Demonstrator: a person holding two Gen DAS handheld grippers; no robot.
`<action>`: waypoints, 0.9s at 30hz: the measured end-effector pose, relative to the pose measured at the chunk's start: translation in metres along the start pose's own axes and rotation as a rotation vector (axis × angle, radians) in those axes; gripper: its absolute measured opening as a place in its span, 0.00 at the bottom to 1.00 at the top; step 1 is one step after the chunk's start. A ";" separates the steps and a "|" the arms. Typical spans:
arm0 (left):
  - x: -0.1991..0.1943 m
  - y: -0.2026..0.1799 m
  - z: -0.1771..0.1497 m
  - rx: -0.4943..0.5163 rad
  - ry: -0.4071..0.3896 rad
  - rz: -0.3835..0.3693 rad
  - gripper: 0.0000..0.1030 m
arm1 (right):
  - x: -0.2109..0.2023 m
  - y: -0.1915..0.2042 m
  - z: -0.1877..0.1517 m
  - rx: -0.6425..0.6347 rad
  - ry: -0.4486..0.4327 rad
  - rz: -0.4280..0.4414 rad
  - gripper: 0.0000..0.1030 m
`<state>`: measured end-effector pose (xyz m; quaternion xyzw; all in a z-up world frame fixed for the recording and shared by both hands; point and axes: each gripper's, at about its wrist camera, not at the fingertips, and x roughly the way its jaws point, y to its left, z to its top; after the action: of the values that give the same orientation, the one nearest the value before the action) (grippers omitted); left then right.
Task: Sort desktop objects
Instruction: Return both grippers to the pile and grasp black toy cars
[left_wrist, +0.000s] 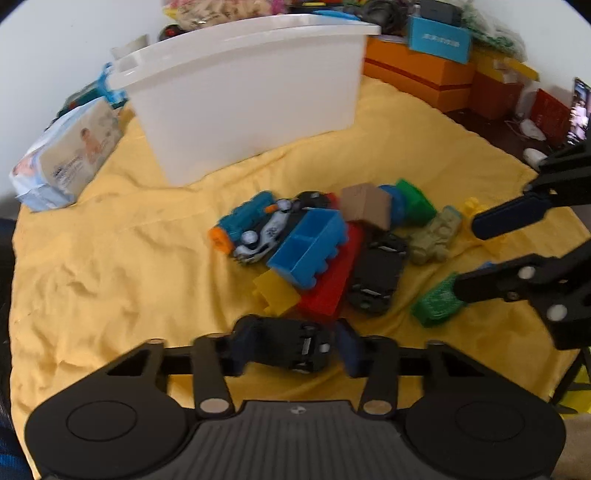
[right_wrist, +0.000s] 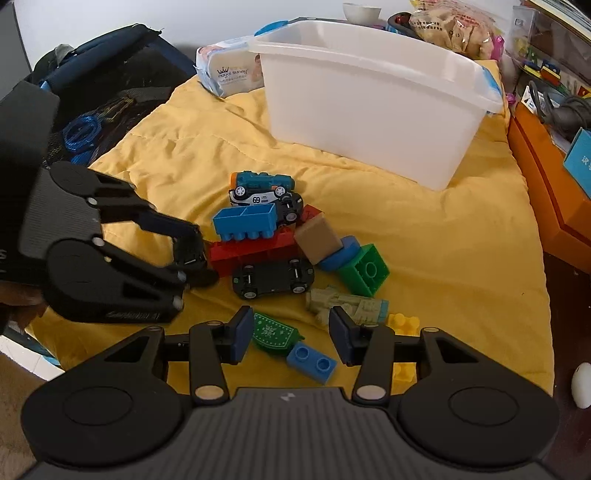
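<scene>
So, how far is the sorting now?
Nothing looks sorted: the visible part of the white plastic bin shows no toys. In hand: the left gripper seems shut on a black toy car; the right gripper is open over a green patterned block. The pile on the yellow cloth is left.

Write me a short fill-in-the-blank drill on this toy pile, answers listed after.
1. The left tongs are closing around a black toy ____.
2. The toys lie on a ____ cloth.
3. The white bin behind the pile stands ____.
4. The blue trough-shaped block rests on a ____ block.

Answers: car; yellow; upright; red
</scene>
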<state>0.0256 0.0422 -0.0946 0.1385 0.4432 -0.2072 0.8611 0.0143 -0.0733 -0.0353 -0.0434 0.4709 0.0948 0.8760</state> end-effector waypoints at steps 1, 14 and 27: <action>-0.003 0.004 -0.002 -0.021 -0.016 -0.014 0.39 | 0.001 0.002 0.000 -0.001 -0.001 0.000 0.47; -0.026 0.049 -0.038 -0.188 0.029 0.037 0.31 | 0.034 0.031 0.011 -0.342 0.023 -0.035 0.40; -0.011 0.017 -0.014 0.020 0.049 0.076 0.38 | 0.059 0.042 0.009 -0.683 0.008 -0.002 0.42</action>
<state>0.0180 0.0654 -0.0931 0.1690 0.4563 -0.1754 0.8558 0.0451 -0.0230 -0.0789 -0.3351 0.4155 0.2458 0.8091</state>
